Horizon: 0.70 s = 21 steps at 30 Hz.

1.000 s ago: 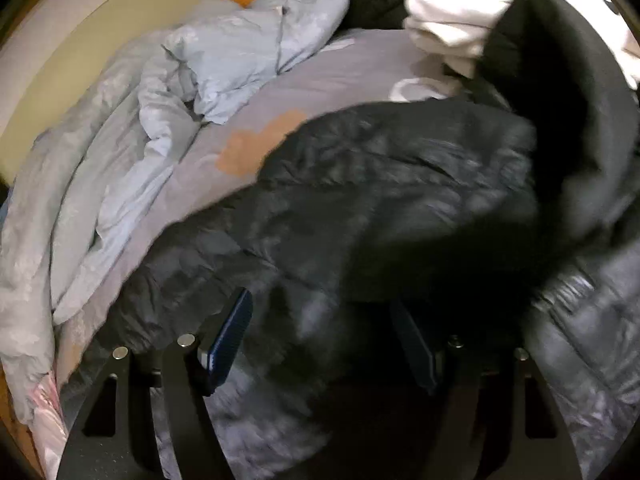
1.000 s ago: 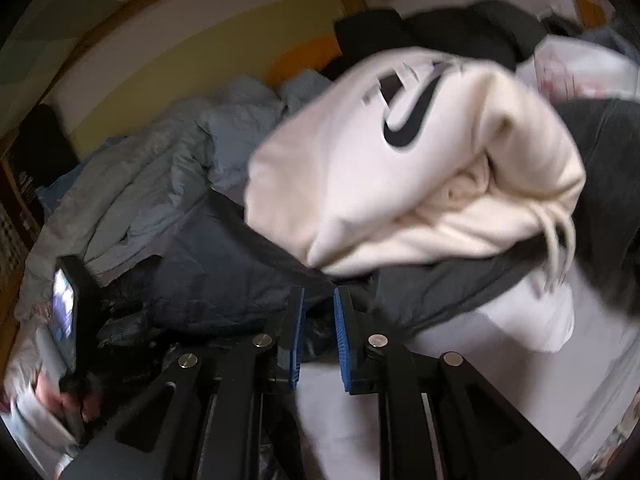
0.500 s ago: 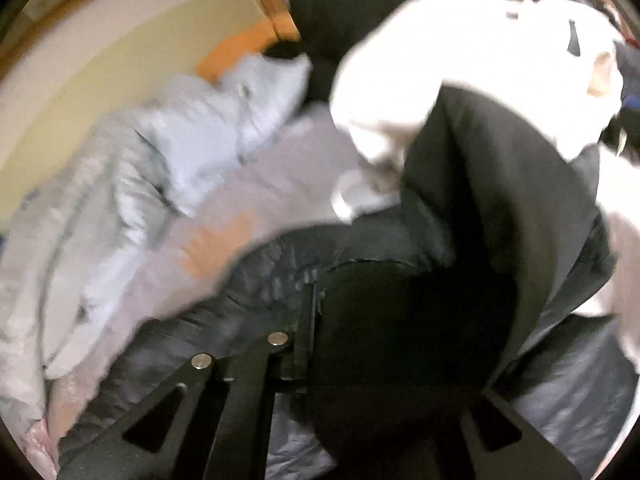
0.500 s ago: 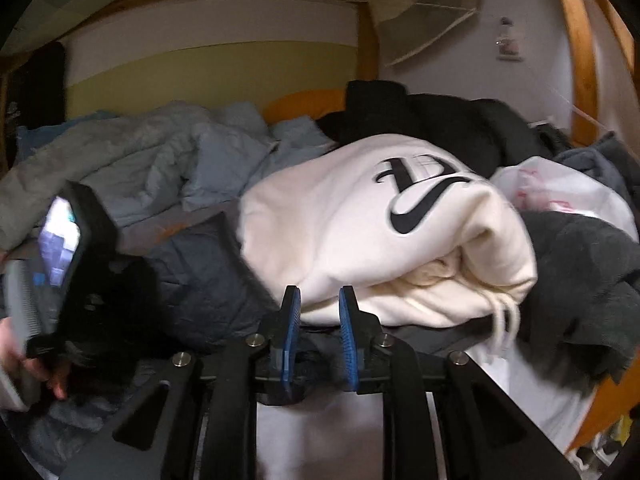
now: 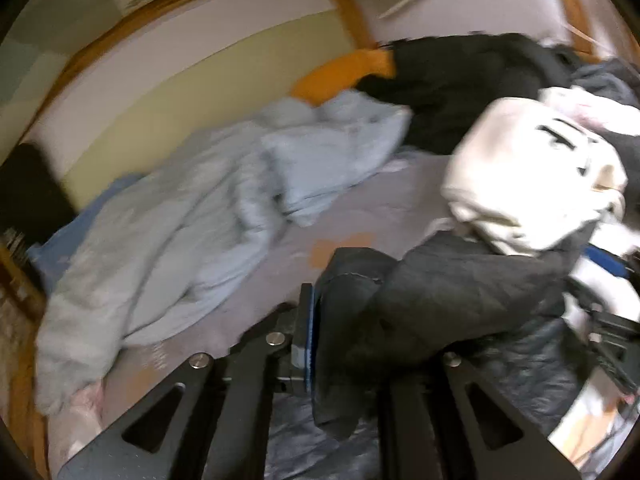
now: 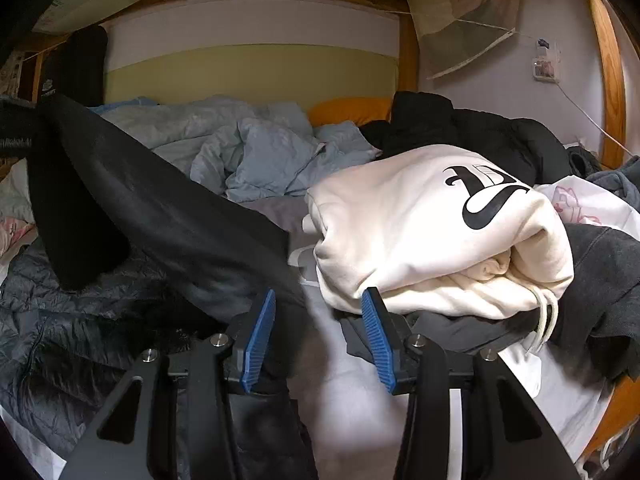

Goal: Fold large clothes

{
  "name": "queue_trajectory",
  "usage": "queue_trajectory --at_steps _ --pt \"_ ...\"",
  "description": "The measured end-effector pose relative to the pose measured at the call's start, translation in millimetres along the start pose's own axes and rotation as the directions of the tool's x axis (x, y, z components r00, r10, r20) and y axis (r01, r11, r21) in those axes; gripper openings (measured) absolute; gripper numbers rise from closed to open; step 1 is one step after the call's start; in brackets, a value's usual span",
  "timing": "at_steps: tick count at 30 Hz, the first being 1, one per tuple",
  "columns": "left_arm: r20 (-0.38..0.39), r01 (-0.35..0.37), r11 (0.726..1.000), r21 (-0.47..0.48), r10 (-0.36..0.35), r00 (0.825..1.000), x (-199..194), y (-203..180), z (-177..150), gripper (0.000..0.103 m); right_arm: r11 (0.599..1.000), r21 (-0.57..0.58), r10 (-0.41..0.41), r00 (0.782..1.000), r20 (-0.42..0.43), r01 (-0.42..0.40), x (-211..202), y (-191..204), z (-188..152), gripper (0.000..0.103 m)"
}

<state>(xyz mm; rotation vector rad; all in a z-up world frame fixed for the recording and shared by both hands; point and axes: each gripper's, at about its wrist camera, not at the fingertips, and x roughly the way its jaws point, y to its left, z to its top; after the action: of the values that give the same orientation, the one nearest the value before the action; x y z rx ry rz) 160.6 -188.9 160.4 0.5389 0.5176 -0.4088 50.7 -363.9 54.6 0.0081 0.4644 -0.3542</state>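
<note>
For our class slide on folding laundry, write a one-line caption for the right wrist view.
Right gripper, jaws opening beside a dark garment, faces a folded cream hoodie on a cluttered bed.

The left gripper (image 5: 340,340) is clamped on a bunched fold of the dark quilted jacket (image 5: 460,292), and its jaws are easing apart with the cloth between them; only the blue pad of one finger (image 5: 308,340) shows, the other is buried in fabric. The jacket hangs from the grip and spreads over the grey bedsheet (image 5: 360,208). Just beyond the jacket sits a cream hoodie (image 5: 528,176), rolled up. Left of the jacket lies a crumpled pale blue duvet (image 5: 208,216). Farther back, beyond the hoodie, a black garment (image 5: 460,76) is heaped beside an orange pillow (image 5: 340,72).
</note>
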Motion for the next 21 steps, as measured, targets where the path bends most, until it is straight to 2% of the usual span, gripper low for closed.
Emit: queue_trajectory --at_steps 1,3,5,6,7,8,9,10,11,13,14,16,19,21 --pt "-0.005 -0.033 0.999 -0.042 0.033 0.999 2 7 -5 0.025 1.0 0.002 0.002 1.0 0.005 -0.002 -1 -1 -1 0.047" --pt "-0.014 -0.089 0.993 -0.076 0.088 0.996 15 18 -16 0.064 1.0 0.022 0.013 1.0 0.007 -0.014 -2 -4 -4 0.05" --pt "-0.022 -0.106 0.989 -0.1 0.104 0.994 29 26 -31 0.08 0.999 0.043 0.032 0.999 -0.013 -0.032 1 -8 -7 0.05" --pt "-0.056 -0.1 0.989 -0.108 0.094 0.994 41 30 -40 0.087 0.997 0.059 0.047 0.998 -0.031 -0.045 4 -10 -8 0.05" --pt "-0.102 -0.106 0.988 -0.11 0.094 0.99 51 33 -47 0.088 0.995 0.081 0.058 0.997 -0.053 -0.054 8 -15 -9 0.05" --pt "-0.173 -0.144 0.983 -0.115 0.123 0.977 64 36 -55 0.088 0.995 0.09 0.055 0.997 -0.062 -0.05 11 -16 -10 0.05" --pt "-0.259 -0.194 0.974 -0.116 0.159 0.953 77 41 -64 0.088 0.996 0.09 0.035 0.997 -0.068 -0.028 13 -18 -12 0.05" --pt "-0.32 -0.216 0.968 -0.127 0.166 0.933 86 45 -72 0.088 0.997 0.072 -0.01 0.998 -0.065 0.015 15 -18 -13 0.05" --pt "-0.357 -0.203 0.966 -0.158 0.136 0.924 93 51 -81 0.088 0.997 0.049 -0.053 0.997 -0.057 0.055 16 -16 -15 0.051" --pt "-0.382 -0.181 0.957 -0.227 0.083 0.92 102 63 -100 0.088 0.996 0.012 -0.085 0.995 -0.043 0.085 17 -12 -16 0.056" --pt "-0.383 -0.176 0.951 -0.254 0.068 0.921 105 68 -108 0.088 0.998 0.014 -0.064 0.997 -0.049 0.064 18 -11 -15 0.056" --pt "-0.351 -0.128 0.945 -0.302 0.014 0.936 105 72 -119 0.088 0.999 0.041 -0.003 0.998 -0.063 0.006 15 -11 -13 0.057" --pt "-0.35 -0.118 0.947 -0.298 0.006 0.937 108 71 -129 0.088 0.998 0.058 0.017 0.999 -0.049 -0.014 11 -12 -10 0.059" --pt "-0.314 -0.085 0.953 -0.289 -0.011 0.949 102 67 -134 0.088 0.998 0.056 -0.011 0.999 -0.032 0.013 10 -12 -12 0.063"
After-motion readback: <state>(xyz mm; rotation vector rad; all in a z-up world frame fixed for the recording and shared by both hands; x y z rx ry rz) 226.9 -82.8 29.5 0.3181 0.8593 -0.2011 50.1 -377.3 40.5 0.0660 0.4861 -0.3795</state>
